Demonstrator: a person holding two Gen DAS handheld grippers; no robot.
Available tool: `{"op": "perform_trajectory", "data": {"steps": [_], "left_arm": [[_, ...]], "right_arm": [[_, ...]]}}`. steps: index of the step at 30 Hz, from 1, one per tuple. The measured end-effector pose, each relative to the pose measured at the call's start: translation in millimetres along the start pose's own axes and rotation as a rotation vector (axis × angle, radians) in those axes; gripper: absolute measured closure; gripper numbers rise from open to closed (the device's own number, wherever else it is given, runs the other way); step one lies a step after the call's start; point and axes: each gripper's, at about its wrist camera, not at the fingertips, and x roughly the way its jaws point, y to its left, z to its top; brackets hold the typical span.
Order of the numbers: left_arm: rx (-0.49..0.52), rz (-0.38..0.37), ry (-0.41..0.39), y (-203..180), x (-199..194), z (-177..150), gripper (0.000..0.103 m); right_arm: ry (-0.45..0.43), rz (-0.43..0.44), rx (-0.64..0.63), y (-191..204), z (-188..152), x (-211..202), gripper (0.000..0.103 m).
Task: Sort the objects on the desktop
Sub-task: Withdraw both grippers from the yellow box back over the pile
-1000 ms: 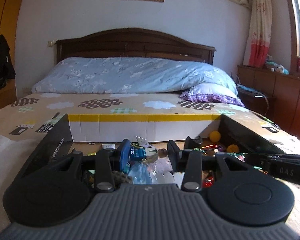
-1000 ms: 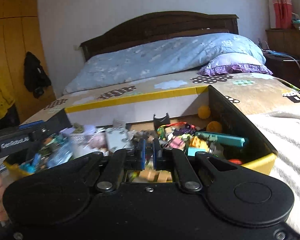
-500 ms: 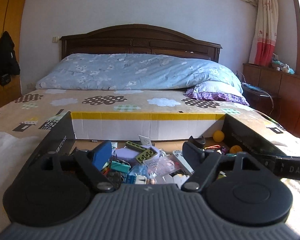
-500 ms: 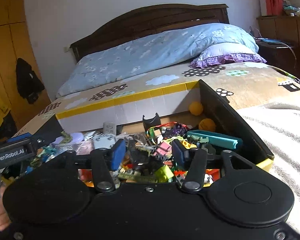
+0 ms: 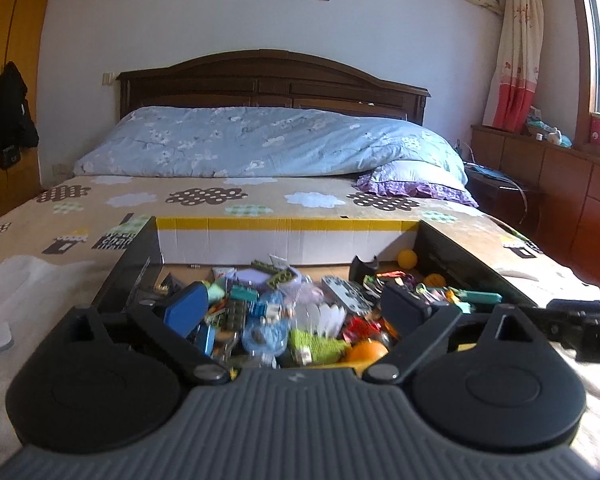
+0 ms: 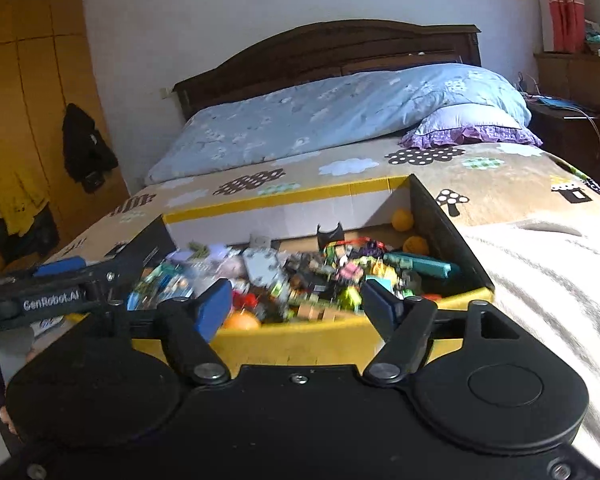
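Toys crowd the cardboard box at centre frame, leaving bare floor only along its white far wall. Its black side walls hem me left and right. The bedspread at right lies open.
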Motion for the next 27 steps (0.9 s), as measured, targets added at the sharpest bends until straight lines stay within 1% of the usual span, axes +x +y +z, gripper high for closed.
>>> {"op": "perform_trajectory", "data": {"steps": [3,4,6,8,13,18,20,24,27], "left_arm": [[0.014,-0.004,0.0,-0.8,-20.8,-7.5,0.0],[0.029,0.002,-0.001,-1.7,-26.0,-9.4,0.0],[0.079,0.026,0.001,-5.1,-37.9,-18.5,0.0],[0.1,0.044,0.007,-6.0,-48.7,-28.0,0.0],[0.08,0.024,0.046,-1.2,-75.6,-56.8,0.0],[0.068,0.007,0.083,0.9,-98.6,-91.5,0.0],[0.068,0.003,0.086,1.4,-108.8,-107.9,0.0],[0.071,0.025,0.097,4.3,-127.4,-138.3,0.0],[0.042,0.051,0.111,11.4,-140.3,-156.2,0.0]], "right_arm": [[0.005,0.001,-0.031,8.9,-11.5,-27.5,0.024],[0.009,0.003,-0.043,12.6,-16.8,-37.1,0.023],[0.023,0.008,-0.065,19.2,-26.8,-53.5,0.022],[0.038,0.013,-0.085,26.8,-38.2,-69.5,0.021],[0.065,0.035,-0.104,40.7,-67.9,-105.1,0.018],[0.094,0.05,-0.082,44.5,-102.9,-126.3,0.016],[0.091,0.042,-0.08,46.8,-118.1,-134.1,0.016],[0.061,0.037,-0.093,55.4,-149.3,-152.7,0.013],[0.049,0.046,-0.1,65.1,-166.2,-159.5,0.012]]}}
